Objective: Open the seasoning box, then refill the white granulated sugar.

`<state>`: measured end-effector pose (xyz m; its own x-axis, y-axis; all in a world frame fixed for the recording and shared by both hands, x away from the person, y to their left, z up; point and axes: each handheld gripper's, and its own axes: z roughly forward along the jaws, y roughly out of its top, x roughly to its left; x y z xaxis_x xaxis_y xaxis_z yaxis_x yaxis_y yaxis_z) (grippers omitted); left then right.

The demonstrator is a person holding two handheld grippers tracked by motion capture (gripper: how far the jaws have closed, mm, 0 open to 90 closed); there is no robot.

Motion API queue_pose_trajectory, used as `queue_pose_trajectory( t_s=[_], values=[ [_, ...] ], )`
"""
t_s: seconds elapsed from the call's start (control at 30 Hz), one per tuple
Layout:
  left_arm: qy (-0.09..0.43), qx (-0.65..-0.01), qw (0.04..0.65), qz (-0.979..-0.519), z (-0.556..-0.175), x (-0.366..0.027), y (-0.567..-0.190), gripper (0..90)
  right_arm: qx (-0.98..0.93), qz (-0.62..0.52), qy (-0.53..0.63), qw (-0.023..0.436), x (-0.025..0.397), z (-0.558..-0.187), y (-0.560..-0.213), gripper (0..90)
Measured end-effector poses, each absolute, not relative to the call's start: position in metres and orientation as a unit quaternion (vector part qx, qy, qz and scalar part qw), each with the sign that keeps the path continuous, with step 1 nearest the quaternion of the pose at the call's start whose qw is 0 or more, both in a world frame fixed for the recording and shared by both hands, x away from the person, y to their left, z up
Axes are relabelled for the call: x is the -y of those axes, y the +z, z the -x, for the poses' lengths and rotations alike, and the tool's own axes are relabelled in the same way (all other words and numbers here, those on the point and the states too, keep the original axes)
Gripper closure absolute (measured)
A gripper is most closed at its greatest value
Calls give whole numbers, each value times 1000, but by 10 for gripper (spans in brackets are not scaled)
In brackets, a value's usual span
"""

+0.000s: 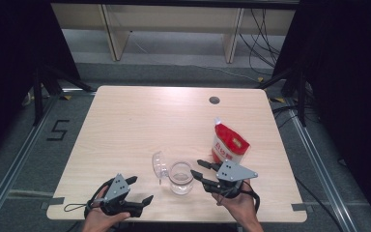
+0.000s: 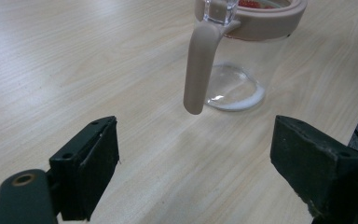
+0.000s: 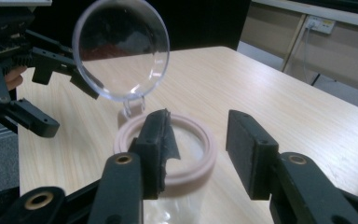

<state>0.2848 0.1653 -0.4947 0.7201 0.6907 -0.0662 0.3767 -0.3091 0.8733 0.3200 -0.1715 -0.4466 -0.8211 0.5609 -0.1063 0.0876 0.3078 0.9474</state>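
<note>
A clear jar (image 1: pixel 180 179) with a pink rim stands near the table's front edge, its round clear lid (image 1: pixel 160 165) flipped open to the left. My right gripper (image 1: pixel 196 169) is open just right of the jar. In the right gripper view its jaws stand apart around the near side of the pink rim (image 3: pixel 191 122), with the lid (image 3: pixel 121 51) upright behind; I cannot tell if they touch. My left gripper (image 1: pixel 141 189) is open at the front left, apart from the jar. In its own view a pink strap (image 2: pixel 198 70) hangs from the rim (image 2: pixel 265 21) ahead of the empty left gripper (image 2: pixel 193 163).
A red and white pouch (image 1: pixel 228 143) stands upright just behind and to the right of the jar. The wooden table (image 1: pixel 149 116) has a round cable hole (image 1: pixel 214 100) at the back. The left gripper (image 3: pixel 23 74) shows beyond the lid.
</note>
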Motion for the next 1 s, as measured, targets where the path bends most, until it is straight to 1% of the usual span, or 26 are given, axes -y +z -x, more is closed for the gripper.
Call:
queue_pose_trajectory(
  t_s=[0.03, 0.07, 0.13, 0.2, 0.33, 0.37, 0.7, 0.77, 0.8, 0.83, 0.9, 0.93, 1.0],
  values=[
    [162, -337, 482, -792, -285, -165, -495, 152, -783, -208, 546, 212, 174, -319, -447, 557],
    [160, -339, 484, -791, -285, -164, -495, 152, -783, -208, 544, 219, 176, -320, -448, 547],
    [161, -338, 483, -792, -285, -164, -495, 152, -783, -214, 544, 212, 181, -320, -449, 517],
    [160, -336, 482, -793, -285, -165, -495, 152, -781, -217, 542, 224, 185, -320, -450, 488],
    [161, -330, 483, -795, -285, -165, -494, 152, -783, -231, 537, 214, 190, -316, -454, 470],
    [158, -334, 488, -791, -284, -164, -494, 152, -782, -225, 538, 219, 191, -317, -455, 465],
    [160, -332, 489, -790, -284, -166, -492, 152, -782, -242, 533, 214, 202, -310, -458, 454],
    [159, -333, 488, -791, -284, -166, -492, 152, -784, -243, 529, 216, 205, -309, -458, 448],
    [164, -319, 488, -796, -286, -166, -493, 152, -781, -243, 529, 224, 206, -309, -459, 447],
    [168, -319, 480, -800, -285, -167, -493, 152, -780, -252, 530, 218, 206, -307, -459, 446],
    [166, -321, 486, -796, -286, -165, -492, 152, -781, -248, 528, 223, 209, -307, -459, 437],
    [165, -321, 485, -797, -286, -166, -492, 152, -777, -254, 533, 218, 209, -305, -459, 432],
    [166, -316, 486, -798, -287, -166, -491, 152, -775, -254, 533, 226, 213, -305, -459, 420]
  ],
)
